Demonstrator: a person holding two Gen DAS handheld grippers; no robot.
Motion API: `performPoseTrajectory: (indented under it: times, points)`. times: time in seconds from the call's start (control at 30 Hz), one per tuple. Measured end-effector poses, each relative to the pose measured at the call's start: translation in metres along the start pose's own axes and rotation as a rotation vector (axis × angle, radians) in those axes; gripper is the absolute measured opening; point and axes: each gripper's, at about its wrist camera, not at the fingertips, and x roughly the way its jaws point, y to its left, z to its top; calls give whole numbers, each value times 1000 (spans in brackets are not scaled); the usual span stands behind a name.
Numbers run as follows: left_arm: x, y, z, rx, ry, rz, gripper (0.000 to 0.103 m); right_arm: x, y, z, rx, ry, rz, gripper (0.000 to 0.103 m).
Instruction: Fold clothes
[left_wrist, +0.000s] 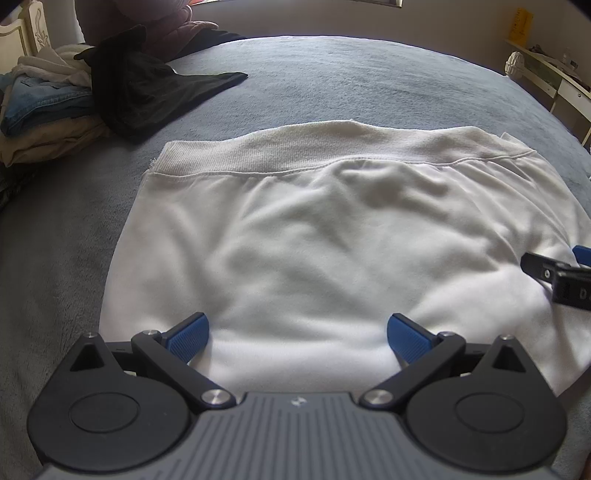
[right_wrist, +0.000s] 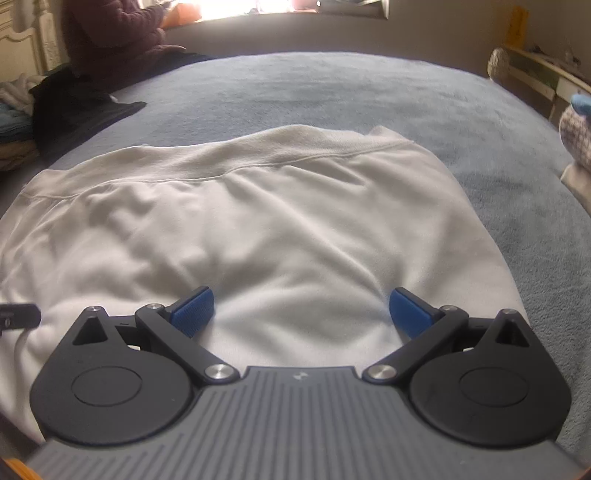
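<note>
White garment (left_wrist: 314, 229) lies flat on bed (left_wrist: 332, 85), waistband far, long axis left-right; my left fingers (left_wrist: 298, 338) and right fingers (right_wrist: 301, 312) gape wide, empty, at its near edge.

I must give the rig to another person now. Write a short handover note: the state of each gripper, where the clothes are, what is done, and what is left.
Left gripper: open, holds nothing, over the near part of the white garment.
Right gripper: open, holds nothing, over the same garment, beside the left one.
White garment: spread on the grey-blue bed cover, ribbed band on the far side, some wrinkles.
Pile of clothes at far left, with a black garment draped on it.
Done: garment laid out; whether a fold has been made, I cannot tell.
Left: grip the near part, fold, then the black garment.
</note>
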Motion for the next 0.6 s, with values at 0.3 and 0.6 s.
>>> performPoseTrajectory:
  times: [0.3,0.6]
  points:
    - [-5,14,-10,9,-24,-23,103,-22,5,-23,-127,-15,88,102]
    - [-24,25,-45,78,-18,8,103,-41,-4,-38,-231,71,190,102]
